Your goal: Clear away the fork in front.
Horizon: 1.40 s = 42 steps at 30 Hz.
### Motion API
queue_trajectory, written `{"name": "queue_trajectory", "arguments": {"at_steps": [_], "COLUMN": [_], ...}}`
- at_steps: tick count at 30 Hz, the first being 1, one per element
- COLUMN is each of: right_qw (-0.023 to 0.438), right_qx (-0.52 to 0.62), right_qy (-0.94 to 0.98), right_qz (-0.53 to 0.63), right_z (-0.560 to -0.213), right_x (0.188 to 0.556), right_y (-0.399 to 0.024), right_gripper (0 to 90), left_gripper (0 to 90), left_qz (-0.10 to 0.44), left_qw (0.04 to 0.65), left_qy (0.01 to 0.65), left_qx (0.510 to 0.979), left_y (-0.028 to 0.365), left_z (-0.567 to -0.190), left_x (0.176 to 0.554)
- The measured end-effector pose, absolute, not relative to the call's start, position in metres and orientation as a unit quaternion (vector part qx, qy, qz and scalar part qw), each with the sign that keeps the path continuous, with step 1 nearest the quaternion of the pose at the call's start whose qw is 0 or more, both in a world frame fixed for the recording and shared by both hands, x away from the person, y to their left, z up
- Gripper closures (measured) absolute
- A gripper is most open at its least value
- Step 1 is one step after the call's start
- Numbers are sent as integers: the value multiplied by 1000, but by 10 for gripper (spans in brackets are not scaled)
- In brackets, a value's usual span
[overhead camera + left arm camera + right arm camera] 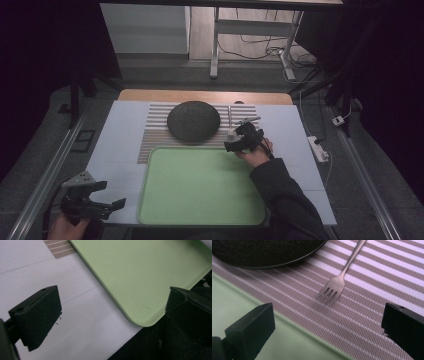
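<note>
Your right gripper [328, 322] hangs wide open just short of the fork [332, 291], which lies on the mat [372, 287] beside the plate [257, 252] — come down square over its neck and close gently; your left gripper [110, 315] waits wide open.

Brushed metal fork [336, 284], woven striped placemat [372, 287], matt rough dark plate [193, 120], smooth plastic tray [200, 185]

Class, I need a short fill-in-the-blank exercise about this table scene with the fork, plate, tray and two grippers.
1. The fork lies on the striped ____.
2. The tray is coloured ____.
3. The right gripper hovers over the fork with its jaws ____.
4. The dark plate sits on the mat, on the ____ side of the tray from the person.

Missing words: mat; green; open; far
</note>
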State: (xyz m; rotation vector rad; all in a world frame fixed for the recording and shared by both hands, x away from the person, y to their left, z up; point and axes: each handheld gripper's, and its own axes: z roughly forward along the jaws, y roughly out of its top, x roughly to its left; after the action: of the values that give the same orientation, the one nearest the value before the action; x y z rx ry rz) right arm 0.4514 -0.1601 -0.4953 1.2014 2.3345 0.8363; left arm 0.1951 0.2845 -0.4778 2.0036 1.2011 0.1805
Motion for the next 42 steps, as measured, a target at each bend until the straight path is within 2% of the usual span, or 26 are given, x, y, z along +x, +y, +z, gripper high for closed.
{"name": "queue_trajectory", "arguments": {"at_steps": [10,13,15,16,17,18,20,25,26,34,38,39,42], "right_qw": [200,209,209,209,210,210,212,208,209,221,230,235,228], "right_qx": [421,410,406,406,401,401,394,391,390,387,387,385,389], "right_qy": [839,843,846,846,849,849,853,857,858,861,860,860,860], "right_qz": [282,278,276,276,273,273,270,263,261,245,240,237,240], "right_z": [-510,-513,-513,-513,-513,-513,-514,-516,-515,-513,-510,-509,-509], "right_x": [475,478,478,478,478,478,479,479,480,478,477,476,476], "right_y": [-146,-144,-143,-143,-142,-142,-141,-140,-140,-141,-146,-147,-149], "right_gripper": [87,228,306,306,381,381,481,560,602,690,799,864,885], "left_gripper": [6,6,6,6,6,6,6,6,6,7,7,7,7], "left_qz": [71,71,71,71,71,71,71,71,71,72,72,72,72], "left_qw": [395,396,397,397,397,397,397,396,396,396,395,395,395], "left_qy": [474,474,474,474,474,474,474,474,473,473,473,473,473], "left_qx": [784,783,783,783,783,783,783,783,784,784,784,784,784], "left_y": [286,287,287,287,287,287,287,287,286,286,286,286,286], "left_z": [-477,-477,-477,-477,-477,-477,-477,-477,-477,-477,-477,-477,-477], "left_x": [194,194,194,194,194,194,194,194,194,194,194,194,194]}}
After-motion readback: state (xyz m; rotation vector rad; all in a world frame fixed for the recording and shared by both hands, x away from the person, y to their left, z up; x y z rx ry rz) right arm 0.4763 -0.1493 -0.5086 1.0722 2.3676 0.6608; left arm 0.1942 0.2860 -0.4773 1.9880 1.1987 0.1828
